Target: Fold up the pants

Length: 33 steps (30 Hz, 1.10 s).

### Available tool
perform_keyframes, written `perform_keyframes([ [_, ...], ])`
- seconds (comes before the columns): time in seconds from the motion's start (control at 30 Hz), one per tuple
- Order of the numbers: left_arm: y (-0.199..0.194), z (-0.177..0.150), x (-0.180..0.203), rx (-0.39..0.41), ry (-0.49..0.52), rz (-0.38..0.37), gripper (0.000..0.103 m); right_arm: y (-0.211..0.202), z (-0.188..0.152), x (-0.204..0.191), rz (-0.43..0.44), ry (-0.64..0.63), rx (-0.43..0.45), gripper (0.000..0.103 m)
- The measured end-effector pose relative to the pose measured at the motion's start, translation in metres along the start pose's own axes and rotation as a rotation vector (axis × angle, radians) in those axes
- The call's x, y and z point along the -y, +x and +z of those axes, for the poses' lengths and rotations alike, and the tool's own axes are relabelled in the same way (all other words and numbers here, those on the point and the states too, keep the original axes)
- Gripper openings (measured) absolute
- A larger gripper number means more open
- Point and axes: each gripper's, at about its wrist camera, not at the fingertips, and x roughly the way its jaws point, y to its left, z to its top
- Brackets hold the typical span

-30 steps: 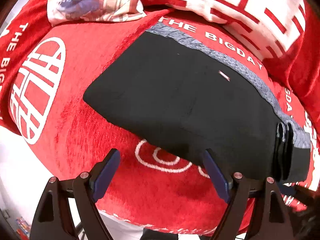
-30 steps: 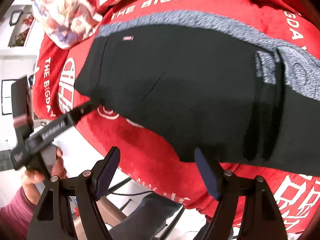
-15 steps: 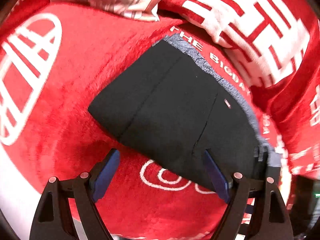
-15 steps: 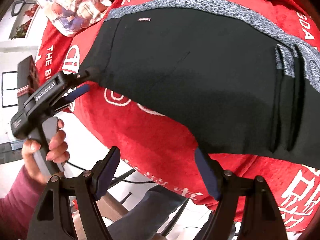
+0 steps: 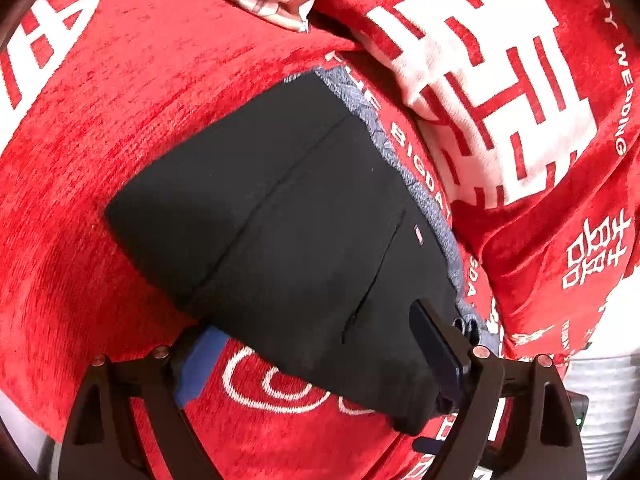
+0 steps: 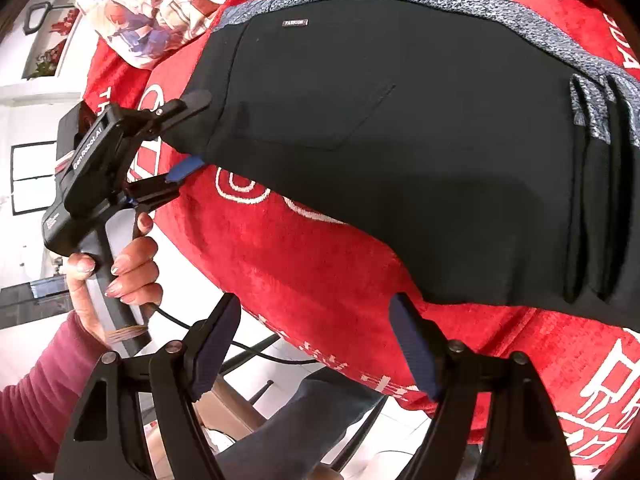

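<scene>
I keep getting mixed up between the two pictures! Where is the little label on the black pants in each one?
Left wrist: the label sits right of centre, near the grey waistband.
Right wrist: the label sits at the top, left of centre.
Shared landmark: the grey waistband, running just beside it.

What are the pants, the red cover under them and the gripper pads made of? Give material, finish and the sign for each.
Pants: smooth matte black woven or knit cloth, likely synthetic blend; flat sheen-free surface, heathered grey knit waistband.
Red cover: plush chenille or velvet-like pile; fuzzy streaked nap, white printed lettering.
Left gripper pads: blue, apparently rubber or soft plastic, matte; black arms look moulded plastic.
</scene>
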Motion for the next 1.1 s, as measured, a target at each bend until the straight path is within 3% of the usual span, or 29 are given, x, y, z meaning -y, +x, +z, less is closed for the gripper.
perform_keyframes([
  [0.2,-0.004,0.003,0.004,0.040,-0.019,-0.009,0.089,0.003,-0.001,0.000,0.015,0.011,0.007,0.080],
  [0.37,-0.018,0.004,0.017,0.089,0.042,-0.081,0.089,-0.002,0.001,-0.002,0.016,0.006,0.029,0.080],
  [0.53,0.004,0.017,0.004,0.065,-0.021,-0.019,0.089,-0.007,0.005,0.002,0.007,0.021,0.047,0.080],
  [0.6,0.008,0.019,0.017,0.076,0.024,0.063,0.088,-0.013,0.007,0.001,0.001,0.016,0.067,0.080],
  [0.67,0.011,0.016,0.029,0.091,0.084,0.177,0.068,-0.021,0.011,0.001,-0.012,0.011,0.095,0.080],
  [0.7,0.014,0.014,0.038,0.105,0.145,0.276,0.050,-0.028,0.016,0.001,-0.021,0.012,0.116,0.080],
  [0.73,0.015,0.012,0.044,0.110,0.190,0.329,0.044,-0.036,0.022,0.001,-0.025,0.012,0.138,0.080],
  [0.8,0.014,0.006,0.058,0.143,0.281,0.397,0.039,-0.054,0.035,-0.001,-0.033,0.010,0.182,0.080],
  [0.93,0.023,-0.029,0.100,0.236,0.641,0.611,0.036,-0.085,0.074,-0.019,-0.042,-0.050,0.226,0.080],
  [1.0,0.031,-0.045,0.110,0.261,0.776,0.697,0.036,-0.089,0.103,-0.037,-0.016,-0.095,0.190,0.080],
  [1.1,0.039,-0.053,0.118,0.280,0.857,0.763,0.036,-0.076,0.144,-0.076,0.019,-0.164,0.091,0.080],
])
